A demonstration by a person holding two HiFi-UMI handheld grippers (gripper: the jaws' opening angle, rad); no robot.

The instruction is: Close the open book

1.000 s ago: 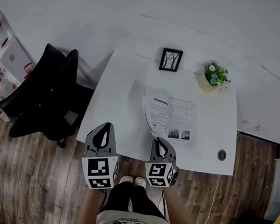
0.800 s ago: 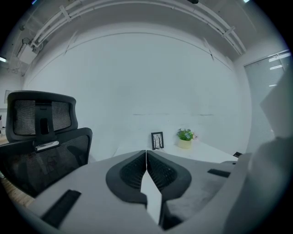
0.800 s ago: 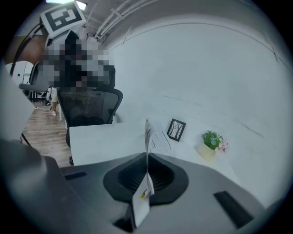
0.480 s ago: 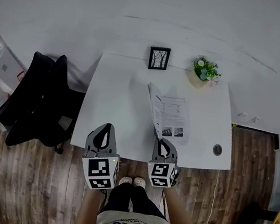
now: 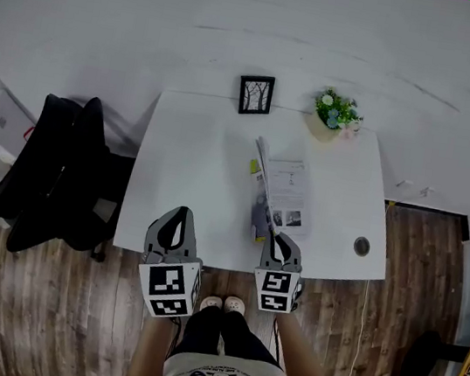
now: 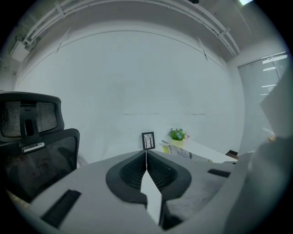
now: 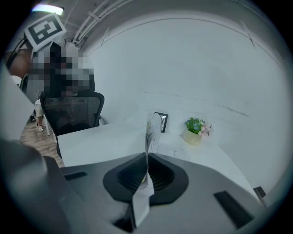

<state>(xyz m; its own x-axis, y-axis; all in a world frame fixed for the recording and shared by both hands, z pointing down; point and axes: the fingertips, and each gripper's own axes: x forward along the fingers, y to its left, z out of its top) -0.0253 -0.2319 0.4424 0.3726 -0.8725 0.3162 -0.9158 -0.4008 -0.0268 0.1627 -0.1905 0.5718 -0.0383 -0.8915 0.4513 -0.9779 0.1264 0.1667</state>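
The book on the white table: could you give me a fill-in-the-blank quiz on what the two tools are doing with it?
The right tool is shut on the ____ of the book.
The left tool is shut and holds ____.
At the table's far edge, a picture frame stands beside a potted ____.
Missing words: pages; nothing; plant.

A white table [image 5: 193, 176] is shown against a white wall [image 5: 244, 16]. A framed picture [image 5: 255, 95] is stood upright at the far edge, with a potted plant [image 5: 335, 111] near it on the right. A round cable port [image 5: 362, 245] is seen by the near right corner. A black office chair [image 5: 66, 167] is placed just left of the table, on a wooden floor [image 5: 39, 311].
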